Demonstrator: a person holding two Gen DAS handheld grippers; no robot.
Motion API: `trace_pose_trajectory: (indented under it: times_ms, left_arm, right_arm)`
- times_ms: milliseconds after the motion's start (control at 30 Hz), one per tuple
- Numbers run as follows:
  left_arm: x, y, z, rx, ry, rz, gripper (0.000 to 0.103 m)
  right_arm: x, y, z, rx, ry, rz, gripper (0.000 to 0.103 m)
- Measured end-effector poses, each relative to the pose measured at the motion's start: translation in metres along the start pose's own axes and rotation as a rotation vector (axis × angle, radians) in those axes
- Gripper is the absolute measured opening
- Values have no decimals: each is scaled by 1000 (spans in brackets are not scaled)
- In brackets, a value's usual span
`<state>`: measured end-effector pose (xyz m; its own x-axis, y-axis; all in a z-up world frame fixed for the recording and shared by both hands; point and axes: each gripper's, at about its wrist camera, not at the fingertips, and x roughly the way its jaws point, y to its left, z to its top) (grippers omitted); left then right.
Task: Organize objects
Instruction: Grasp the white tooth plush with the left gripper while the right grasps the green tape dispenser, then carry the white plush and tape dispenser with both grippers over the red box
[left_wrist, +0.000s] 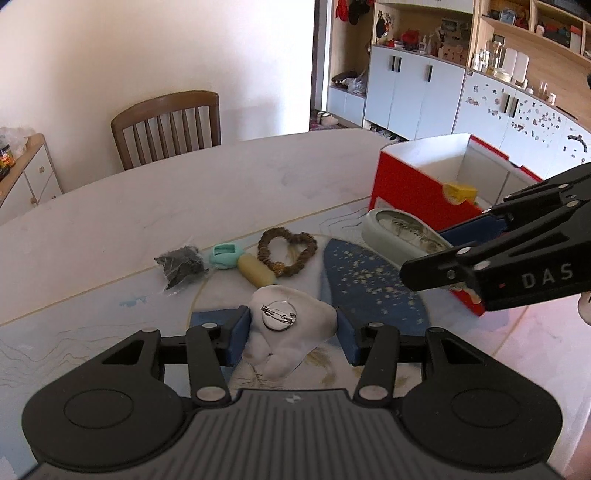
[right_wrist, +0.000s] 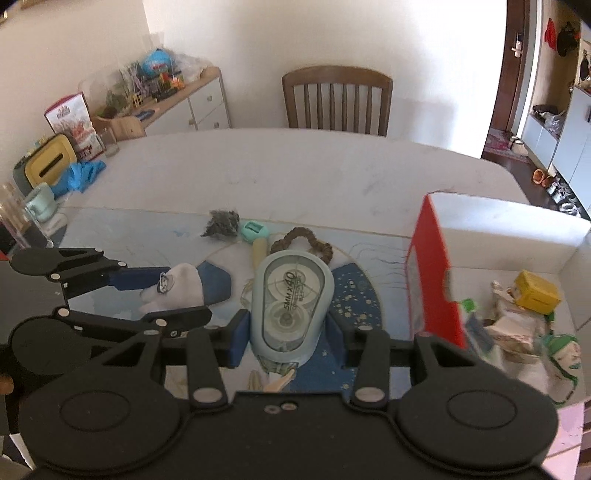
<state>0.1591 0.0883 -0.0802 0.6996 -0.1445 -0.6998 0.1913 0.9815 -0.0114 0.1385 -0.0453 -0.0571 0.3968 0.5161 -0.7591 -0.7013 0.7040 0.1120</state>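
Both loads look bound for the red box: right tongs clamp a correction tape, left tongs clamp a white brooch.

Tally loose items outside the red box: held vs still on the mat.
Held: 2, white pin badge, correction tape
On mat: 4, black packet, mint sharpener, yellow eraser, brown hair tie
Total: 6
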Motion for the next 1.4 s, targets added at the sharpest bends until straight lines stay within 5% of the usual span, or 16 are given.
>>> trace_pose_trajectory:
  times_ms: [567, 1400]
  left_arm:
    - [-23, -66, 34, 44, -41, -42, 49]
    - [39, -183, 107, 105, -27, -62, 50]
  right_arm:
    - [-60, -52, -23, 33, -65, -14, 43]
    - [-84, -204, -43, 83, -81, -148, 43]
